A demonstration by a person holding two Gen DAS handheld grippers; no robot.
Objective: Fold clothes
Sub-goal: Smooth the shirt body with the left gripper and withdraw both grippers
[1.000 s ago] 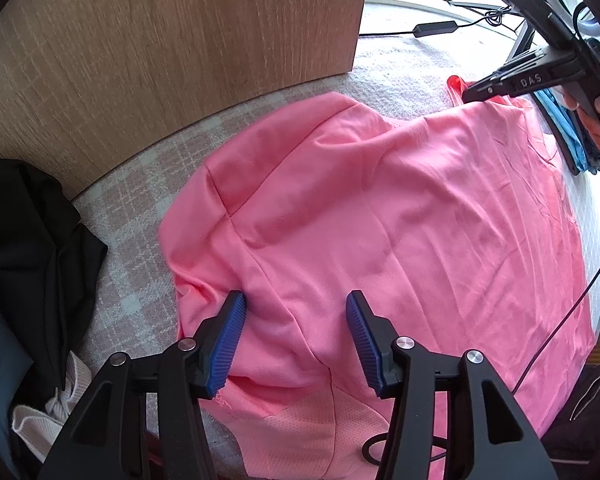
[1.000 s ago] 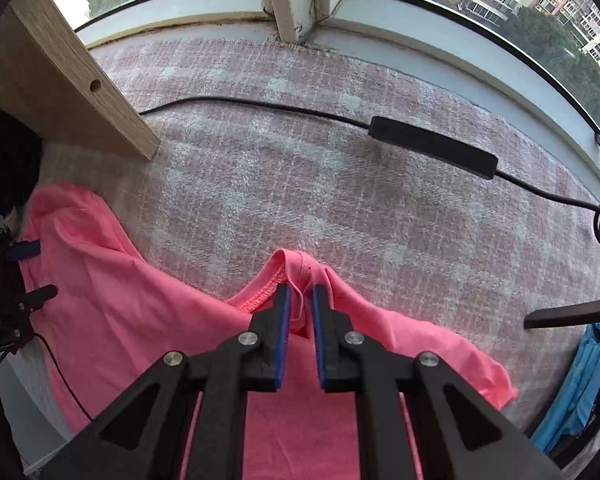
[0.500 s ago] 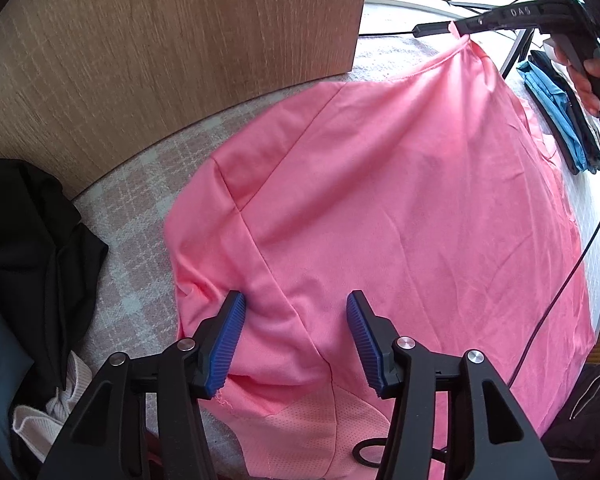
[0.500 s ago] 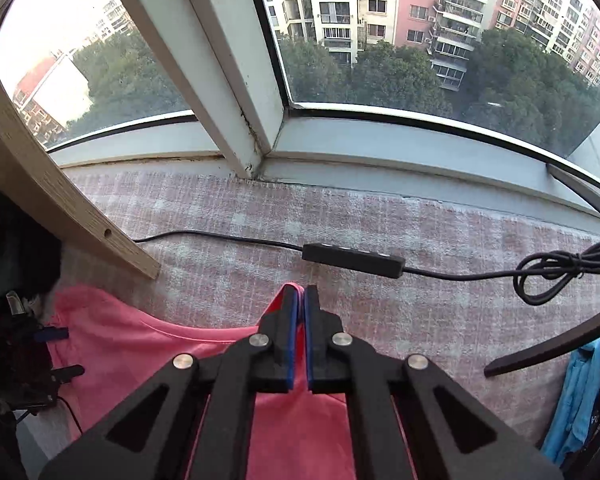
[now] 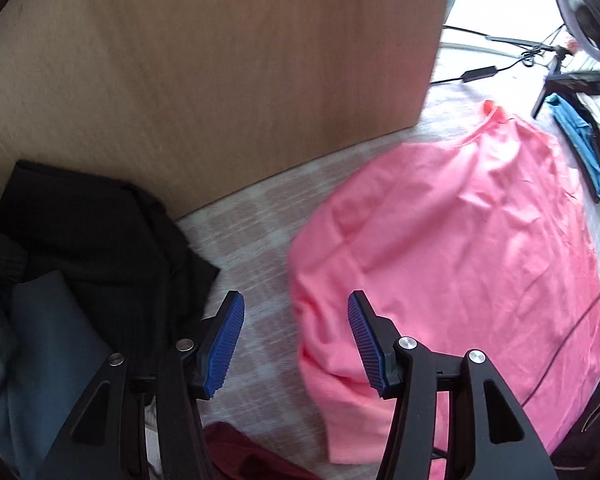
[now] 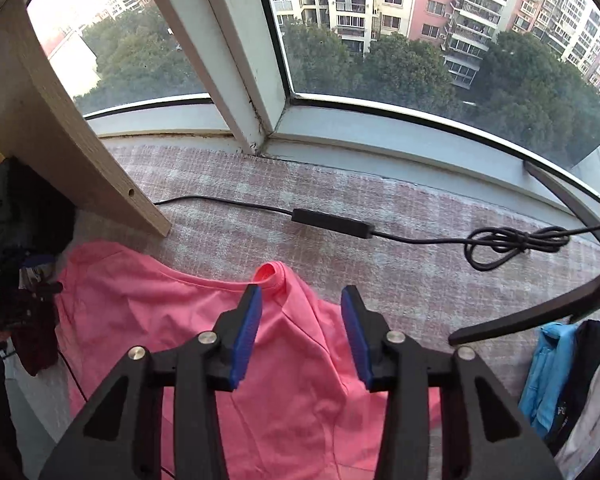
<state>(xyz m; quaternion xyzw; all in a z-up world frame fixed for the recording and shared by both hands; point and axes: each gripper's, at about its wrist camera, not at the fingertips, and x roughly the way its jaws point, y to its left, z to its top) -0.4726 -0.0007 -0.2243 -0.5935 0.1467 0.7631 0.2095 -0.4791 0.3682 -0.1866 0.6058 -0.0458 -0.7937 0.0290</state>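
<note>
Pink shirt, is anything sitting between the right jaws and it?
Nothing visible does. The right gripper has just opened its jaws and hangs directly over the pink shirt, nothing between them. The black cable lies farther off, near the window.

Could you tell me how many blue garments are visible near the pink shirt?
1: a blue garment lies at the right edge of the checked blanket, right of the pink shirt, beside other clothes there. More may be hidden in that pile.
</note>
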